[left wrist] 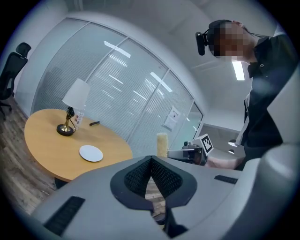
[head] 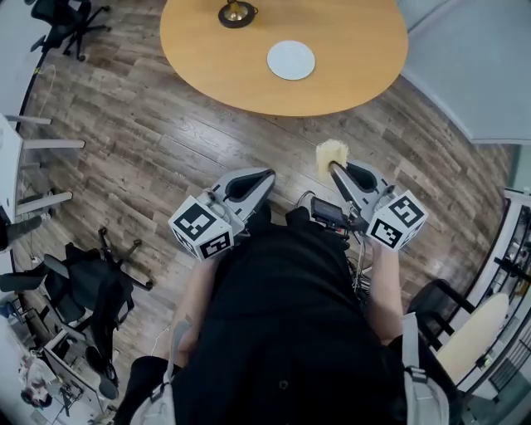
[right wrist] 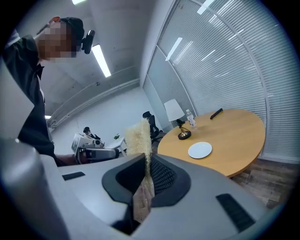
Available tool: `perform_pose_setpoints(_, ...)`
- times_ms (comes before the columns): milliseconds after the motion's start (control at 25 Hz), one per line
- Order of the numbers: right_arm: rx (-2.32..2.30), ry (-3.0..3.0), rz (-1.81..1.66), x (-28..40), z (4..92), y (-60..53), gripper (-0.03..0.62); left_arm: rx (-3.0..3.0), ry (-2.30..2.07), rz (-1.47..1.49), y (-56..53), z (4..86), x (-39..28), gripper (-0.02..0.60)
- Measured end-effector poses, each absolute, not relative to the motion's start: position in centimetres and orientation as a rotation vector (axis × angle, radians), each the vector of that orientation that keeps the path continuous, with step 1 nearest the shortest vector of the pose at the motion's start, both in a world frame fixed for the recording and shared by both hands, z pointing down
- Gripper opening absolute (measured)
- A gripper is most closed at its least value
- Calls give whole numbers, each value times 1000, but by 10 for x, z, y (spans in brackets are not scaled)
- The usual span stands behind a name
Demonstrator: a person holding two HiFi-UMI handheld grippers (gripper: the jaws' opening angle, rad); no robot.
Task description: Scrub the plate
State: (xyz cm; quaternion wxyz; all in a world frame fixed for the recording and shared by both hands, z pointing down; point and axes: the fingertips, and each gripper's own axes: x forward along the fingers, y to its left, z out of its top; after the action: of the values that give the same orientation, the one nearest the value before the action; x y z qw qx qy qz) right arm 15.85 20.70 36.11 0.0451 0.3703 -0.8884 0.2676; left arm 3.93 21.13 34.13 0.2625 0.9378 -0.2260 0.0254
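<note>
A white plate (head: 291, 60) lies on the round wooden table (head: 216, 58), well ahead of both grippers. It also shows in the left gripper view as the plate (left wrist: 91, 153) and in the right gripper view as the plate (right wrist: 200, 150). My right gripper (head: 335, 168) is shut on a pale yellow sponge (head: 331, 155), held upright over the floor short of the table edge. The sponge (right wrist: 138, 135) sticks out beyond the right gripper (right wrist: 145, 157). My left gripper (head: 267, 175) is beside it, over the floor. The left gripper (left wrist: 151, 160) has its jaws together with nothing in them.
A small lamp with a brass base (head: 236, 12) stands on the table behind the plate, with a bottle (right wrist: 190, 119) and a dark remote (right wrist: 215, 113) further back. Office chairs (head: 95, 286) stand on the wood floor at the left. Glass partition walls (left wrist: 117, 79) run behind the table.
</note>
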Motion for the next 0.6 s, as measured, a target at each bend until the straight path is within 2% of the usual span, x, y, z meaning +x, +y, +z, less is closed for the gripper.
perform_pose_setpoints(320, 1167, -2684, 799, 78, 360, 176, 29, 2530, -624, 25, 185, 348, -52, 12)
perform_pose_setpoints(600, 1252, -2618, 810, 59, 355, 160, 29, 2523, -626, -4, 161, 354, -96, 12)
